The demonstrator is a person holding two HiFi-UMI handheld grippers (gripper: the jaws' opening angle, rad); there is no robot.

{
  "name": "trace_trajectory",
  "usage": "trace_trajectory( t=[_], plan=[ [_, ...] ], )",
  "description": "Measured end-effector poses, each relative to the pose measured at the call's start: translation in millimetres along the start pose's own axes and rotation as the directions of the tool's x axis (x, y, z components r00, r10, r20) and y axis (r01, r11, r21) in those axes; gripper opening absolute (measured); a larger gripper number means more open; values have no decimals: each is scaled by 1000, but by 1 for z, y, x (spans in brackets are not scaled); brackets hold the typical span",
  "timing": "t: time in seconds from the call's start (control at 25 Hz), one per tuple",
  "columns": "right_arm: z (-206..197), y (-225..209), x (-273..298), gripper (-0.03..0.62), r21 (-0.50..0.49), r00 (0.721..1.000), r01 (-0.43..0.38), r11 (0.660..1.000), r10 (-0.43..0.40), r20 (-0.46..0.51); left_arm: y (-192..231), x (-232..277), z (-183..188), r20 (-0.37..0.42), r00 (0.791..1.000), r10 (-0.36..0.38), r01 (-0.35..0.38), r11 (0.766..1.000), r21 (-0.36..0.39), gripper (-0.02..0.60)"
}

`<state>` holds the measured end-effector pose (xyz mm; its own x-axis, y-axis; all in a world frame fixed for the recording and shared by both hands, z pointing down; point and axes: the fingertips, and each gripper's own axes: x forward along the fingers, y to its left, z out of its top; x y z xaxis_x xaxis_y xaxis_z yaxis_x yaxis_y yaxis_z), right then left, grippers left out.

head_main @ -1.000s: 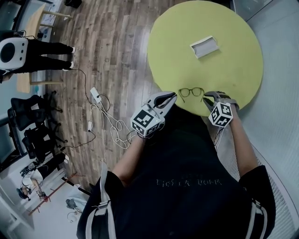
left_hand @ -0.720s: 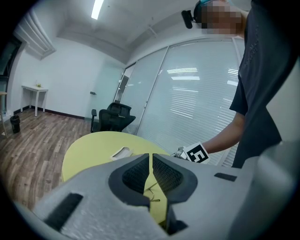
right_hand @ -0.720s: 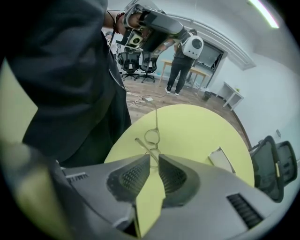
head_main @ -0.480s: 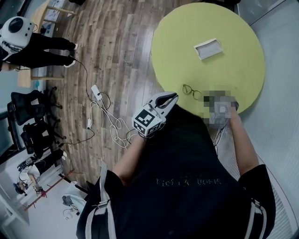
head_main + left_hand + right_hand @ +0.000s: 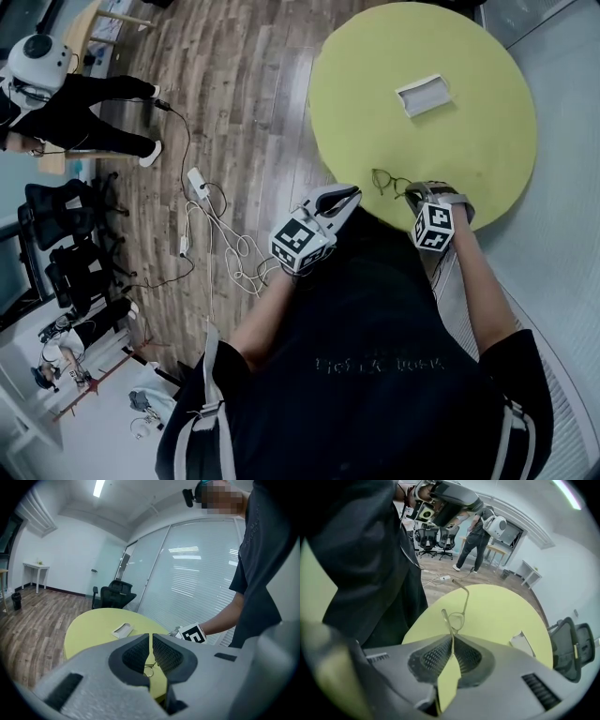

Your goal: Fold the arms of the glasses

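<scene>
Far left, on the wood floor (image 5: 244,84): a person (image 5: 66,112) standing with a white pack, black office chairs (image 5: 66,244) below them, then a power strip (image 5: 197,182) with loose cables (image 5: 230,253). Left gripper (image 5: 351,195) sits just off the near-left edge of the round yellow-green table (image 5: 469,150), above the wearer's dark shirt. Its jaws are pressed together with only a hairline slit and nothing between them. The left gripper view (image 5: 150,638) looks across the table (image 5: 89,630) and shows the glasses (image 5: 149,668) behind the jaw tips, not touching them. Glasses (image 5: 388,182) are at the table's near edge, between the two grippers. Right gripper (image 5: 413,195) is on their right end, jaws clamped on the thin frame. In the right gripper view (image 5: 453,641) the glasses (image 5: 457,617) stick up out of the pinch, one lens showing, one arm running up and away over the table (image 5: 501,616). Can't tell if the frame touches the tabletop. White box (image 5: 424,95) lies toward the far edge, well apart from the glasses.
</scene>
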<state>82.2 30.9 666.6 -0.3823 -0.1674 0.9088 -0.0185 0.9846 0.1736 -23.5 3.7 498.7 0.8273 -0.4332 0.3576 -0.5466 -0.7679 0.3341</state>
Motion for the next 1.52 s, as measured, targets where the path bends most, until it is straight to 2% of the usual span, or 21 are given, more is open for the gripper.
trace_trajectory(
  t=[0.2,0.52,0.84,1.52],
  plan=[
    [12,-6,2,32,54,1000,21,998,-22,14,-2,-3,6,2,1000,3,-3,1000,-10,35],
    [21,-10,17,32,72,999,9,997,-11,30,1,-4,2,-1,1000,16,-16,1000,-21,35],
    [22,-21,37,34,194,999,19,981,-25,29,3,-5,-3,-4,1000,30,-30,999,-35,35],
    [16,-14,79,32,221,1000,23,975,-19,-21,-1,-16,-13,-21,999,47,-47,998,-35,35]
  ],
)
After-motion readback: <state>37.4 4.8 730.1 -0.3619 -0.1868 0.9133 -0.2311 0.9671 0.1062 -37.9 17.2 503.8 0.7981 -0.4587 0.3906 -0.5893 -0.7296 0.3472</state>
